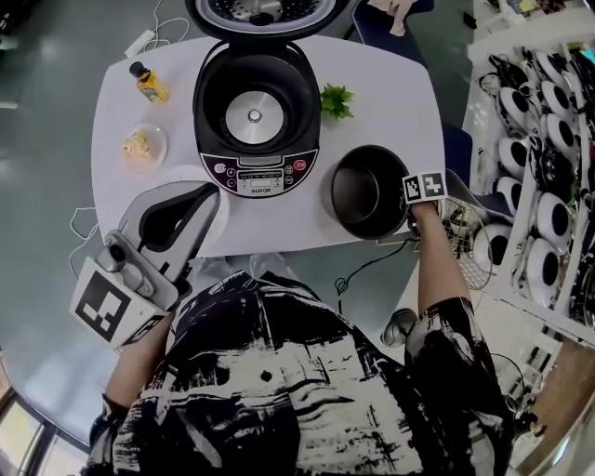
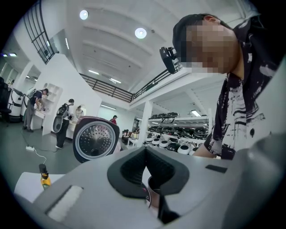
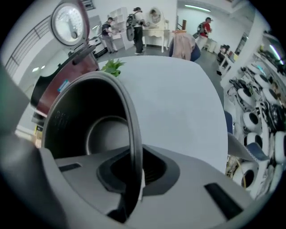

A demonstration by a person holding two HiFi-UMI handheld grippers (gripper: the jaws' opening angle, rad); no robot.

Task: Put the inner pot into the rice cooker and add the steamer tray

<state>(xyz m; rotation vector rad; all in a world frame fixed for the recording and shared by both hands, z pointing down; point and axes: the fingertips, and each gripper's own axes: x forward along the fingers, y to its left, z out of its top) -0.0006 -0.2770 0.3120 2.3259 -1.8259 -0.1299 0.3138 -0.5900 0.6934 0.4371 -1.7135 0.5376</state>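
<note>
Large bright hall, grey floor. A white table (image 1: 390, 93) with rounded corners stands in the open. Shelves (image 1: 548, 158) packed with white rice cookers run along its right side, and a few people stand at a counter far behind. A person in a black-and-white patterned shirt stands at the table's near edge, a gripper in each hand.

Rice cooker (image 1: 212, 121), black, sits mid-table. Lid (image 1: 265, 9) tipped up and back. The well is bare, with a round metal plate (image 1: 253, 117) showing at the bottom. Control panel (image 1: 260, 175) faces the person.

Inner pot (image 1: 363, 195), dark and empty, stands upright on the table just right of the cooker, near the front edge. Not in the cooker.

Right gripper (image 1: 410, 214) points steeply down onto the pot's near-right rim. Its jaws are pinched on the rim, one inside the wall and one outside. In the right gripper view the rim runs straight through between them.

Left gripper (image 1: 206, 195) is held roughly level above the table's near-left part, pointing toward the cooker. Jaws pressed together at the tips, nothing between them. Under it lies a pale round piece (image 1: 184, 175), mostly covered; can't tell what it is.

Elsewhere on the table: a small yellow bottle (image 1: 149, 84) with a dark cap at the far left, and near it a clear dish (image 1: 141, 146) with a pale bit of food. A green leafy sprig (image 1: 336, 100) lies just right of the cooker, beyond the pot. A wire basket (image 1: 465, 237) sits off the table's right edge.
</note>
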